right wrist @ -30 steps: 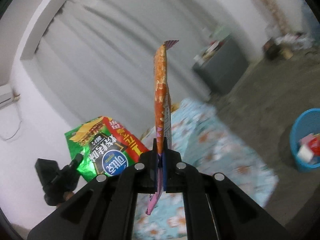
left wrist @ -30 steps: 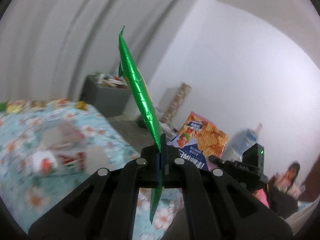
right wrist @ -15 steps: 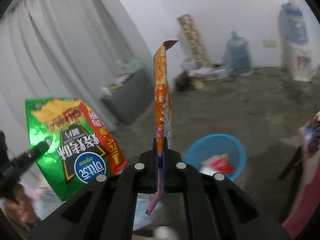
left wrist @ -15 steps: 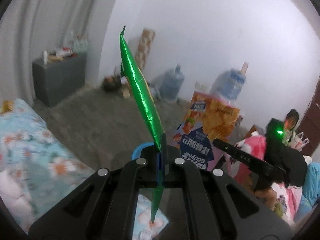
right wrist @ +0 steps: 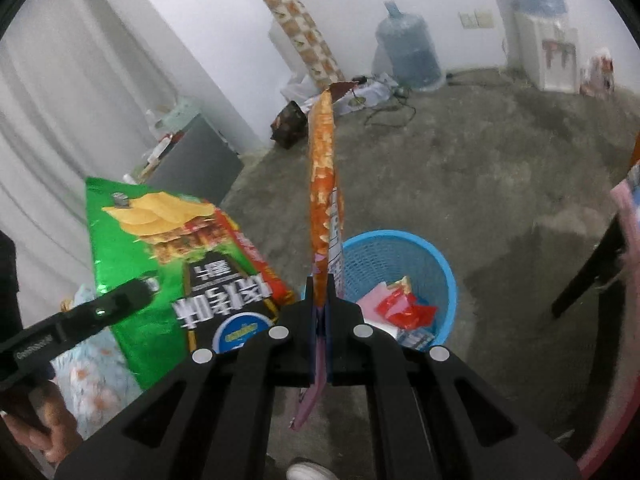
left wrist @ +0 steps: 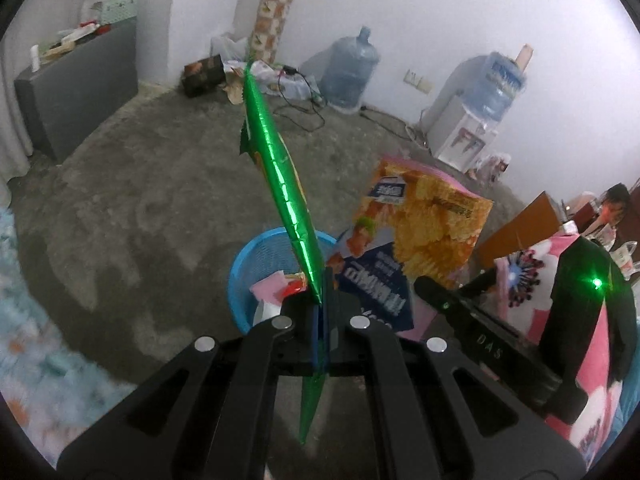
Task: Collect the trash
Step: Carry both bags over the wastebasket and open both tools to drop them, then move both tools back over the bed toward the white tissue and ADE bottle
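My left gripper (left wrist: 320, 312) is shut on a green chip bag (left wrist: 276, 168), seen edge-on and standing up from the jaws. The same green bag (right wrist: 172, 264) shows flat at the left of the right wrist view. My right gripper (right wrist: 320, 312) is shut on an orange chip bag (right wrist: 322, 184), also edge-on; its face (left wrist: 424, 220) shows in the left wrist view. A blue mesh trash basket (left wrist: 256, 256) stands on the floor just beyond both grippers, with red and pink wrappers inside (right wrist: 404, 308). Its rim (right wrist: 440, 264) shows in the right wrist view.
Grey concrete floor (left wrist: 140, 184) around the basket. A grey cabinet (left wrist: 76, 92) stands far left, water jugs (left wrist: 352, 68) and a dispenser (left wrist: 472, 128) by the back wall. A floral cloth (left wrist: 36, 360) is at lower left, a dark chair leg (right wrist: 584, 276) at right.
Both grippers swung away from the floral bed toward the floor. The blue basket has come into view close below both held bags.
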A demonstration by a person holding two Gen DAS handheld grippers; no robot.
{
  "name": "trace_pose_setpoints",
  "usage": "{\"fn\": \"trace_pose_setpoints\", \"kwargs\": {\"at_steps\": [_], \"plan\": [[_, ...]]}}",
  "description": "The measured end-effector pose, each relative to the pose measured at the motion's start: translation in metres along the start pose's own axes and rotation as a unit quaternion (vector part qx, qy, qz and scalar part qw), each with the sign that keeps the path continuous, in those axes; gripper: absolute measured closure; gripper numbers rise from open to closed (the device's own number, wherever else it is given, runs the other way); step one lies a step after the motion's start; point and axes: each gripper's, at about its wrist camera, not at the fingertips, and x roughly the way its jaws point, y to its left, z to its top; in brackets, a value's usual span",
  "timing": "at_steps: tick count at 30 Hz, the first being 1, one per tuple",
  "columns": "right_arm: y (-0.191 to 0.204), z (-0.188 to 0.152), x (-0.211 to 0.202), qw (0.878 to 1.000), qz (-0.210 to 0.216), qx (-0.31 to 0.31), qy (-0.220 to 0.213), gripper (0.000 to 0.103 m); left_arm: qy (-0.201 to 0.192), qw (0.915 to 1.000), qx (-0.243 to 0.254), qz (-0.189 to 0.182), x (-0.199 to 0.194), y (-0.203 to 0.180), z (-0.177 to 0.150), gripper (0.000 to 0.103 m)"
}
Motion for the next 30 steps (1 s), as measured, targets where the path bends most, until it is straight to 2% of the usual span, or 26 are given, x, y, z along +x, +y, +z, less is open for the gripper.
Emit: {"fn": "trace_pose_setpoints", "kwargs": {"at_steps": [2, 3, 4, 5, 6, 9, 13, 18, 23, 28, 30], "plan": [[-0.020, 0.004, 0.034, 0.999, 0.016, 0.034, 0.033, 0.090, 0.011, 0.9999, 0.000, 0.008, 0.022, -0.005, 0.006, 0.102], [-0.033, 0.003, 0.051, 0.997, 0.018, 0.058, 0.048, 0.073, 0.022, 0.9997, 0.001, 0.013, 0.037, -0.007, 0.007, 0.096], [-0.042, 0.001, 0.061, 0.995, 0.020, 0.074, 0.057, 0.056, 0.036, 0.9992, 0.001, 0.015, 0.052, -0.006, 0.008, 0.082], [-0.060, -0.005, 0.081, 0.992, 0.004, 0.102, 0.074, 0.053, 0.054, 0.9983, -0.001, 0.023, 0.068, -0.007, 0.009, 0.071], [-0.071, -0.010, 0.091, 0.989, -0.013, 0.116, 0.088, 0.052, 0.063, 0.9975, -0.002, 0.031, 0.078, -0.006, 0.008, 0.054], [-0.107, -0.031, 0.107, 0.975, -0.041, 0.180, 0.125, 0.052, 0.102, 0.9937, -0.021, 0.042, 0.096, 0.000, 0.000, 0.051], [-0.127, -0.050, 0.090, 0.973, -0.043, 0.200, 0.111, 0.047, 0.099, 0.9943, -0.036, 0.015, 0.080, -0.003, -0.006, 0.050], [-0.131, -0.057, 0.062, 0.974, -0.028, 0.208, 0.085, 0.047, 0.062, 0.9977, -0.027, -0.005, 0.025, -0.013, 0.001, 0.050], [-0.107, -0.044, 0.049, 0.981, -0.004, 0.177, 0.075, 0.044, 0.021, 0.9988, -0.006, -0.044, -0.060, -0.027, -0.007, 0.050], [-0.050, -0.030, 0.022, 0.992, 0.029, 0.110, 0.052, 0.038, -0.037, 0.9977, -0.025, -0.050, -0.151, -0.010, -0.038, 0.043], [-0.012, -0.025, 0.005, 0.996, 0.043, 0.064, 0.042, 0.035, -0.066, 0.9969, -0.027, -0.033, -0.189, 0.002, -0.057, 0.040]]}}
